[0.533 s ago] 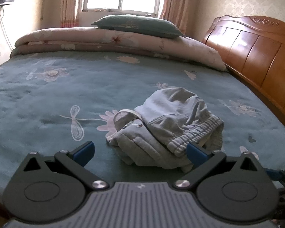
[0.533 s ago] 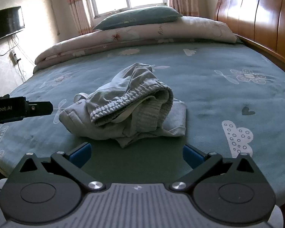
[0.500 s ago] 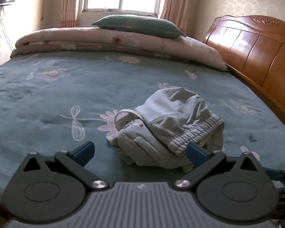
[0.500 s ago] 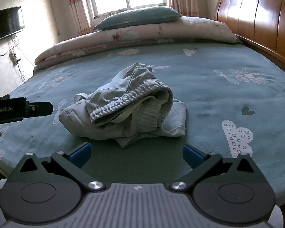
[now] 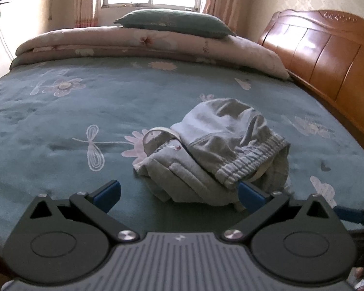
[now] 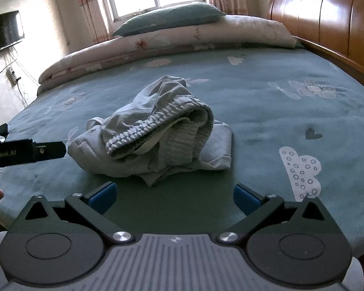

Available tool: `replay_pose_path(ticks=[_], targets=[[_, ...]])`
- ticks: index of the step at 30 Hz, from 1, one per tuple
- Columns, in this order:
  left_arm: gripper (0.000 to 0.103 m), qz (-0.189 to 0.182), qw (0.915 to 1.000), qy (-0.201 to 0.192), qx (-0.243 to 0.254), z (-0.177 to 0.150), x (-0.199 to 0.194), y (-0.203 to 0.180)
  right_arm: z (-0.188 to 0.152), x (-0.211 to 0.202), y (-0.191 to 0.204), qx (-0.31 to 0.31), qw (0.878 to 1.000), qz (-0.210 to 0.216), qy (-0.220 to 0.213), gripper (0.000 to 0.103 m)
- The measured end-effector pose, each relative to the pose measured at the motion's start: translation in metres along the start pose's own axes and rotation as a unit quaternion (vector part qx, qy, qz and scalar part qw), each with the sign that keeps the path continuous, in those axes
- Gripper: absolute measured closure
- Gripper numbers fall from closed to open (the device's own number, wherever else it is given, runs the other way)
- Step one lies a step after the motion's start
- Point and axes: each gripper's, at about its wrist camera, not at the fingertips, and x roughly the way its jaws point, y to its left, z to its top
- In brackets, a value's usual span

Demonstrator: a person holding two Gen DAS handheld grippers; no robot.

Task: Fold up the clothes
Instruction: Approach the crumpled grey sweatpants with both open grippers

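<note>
Both grippers, left gripper (image 5: 179,194) and right gripper (image 6: 174,195), hover wide and empty at the near edge of the teal flower-print bed (image 5: 60,126); the crumpled pale-grey ribbed-waistband garment (image 6: 157,133) lies bunched just ahead, not folded; better to pinch the waistband's two ends and spread it flat before creasing.
</note>
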Motion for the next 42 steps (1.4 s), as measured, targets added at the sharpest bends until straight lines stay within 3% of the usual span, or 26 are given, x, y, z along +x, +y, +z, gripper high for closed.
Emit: replay_pose_path(ticks=[5,14,19,22,27,29,38,42], targets=[[0.001,-0.020,0.9998,0.010,-0.002,-0.001,0.007,-0.002,0.000,0.004,-0.003,0.005,1.000,-0.004,0.004,0.000],[0.001,-0.014,0.9998,0.016,0.003,-0.003,0.019,-0.003,0.000,0.017,-0.011,0.024,1.000,0.003,0.017,0.000],[0.001,-0.008,0.9998,0.014,0.010,-0.006,0.027,-0.003,0.000,0.030,-0.017,0.038,0.998,0.008,0.045,0.000],[0.001,-0.011,0.9997,0.015,0.015,-0.007,0.033,-0.002,-0.002,0.034,-0.020,0.046,0.998,0.028,0.038,0.000],[0.001,-0.018,0.9997,0.003,0.017,-0.011,0.041,0.001,-0.010,0.036,-0.027,0.053,0.994,0.100,-0.003,0.000],[0.001,-0.021,0.9996,-0.011,0.017,-0.014,0.043,0.003,-0.010,0.040,-0.028,0.045,0.995,0.095,-0.004,0.000],[0.001,-0.024,0.9987,0.036,0.025,-0.019,0.060,0.003,-0.006,0.047,-0.030,0.025,0.996,0.089,-0.002,0.001],[0.001,-0.030,0.9980,0.032,0.044,-0.019,0.056,0.000,-0.002,0.041,-0.028,0.019,0.996,0.085,-0.014,0.001]])
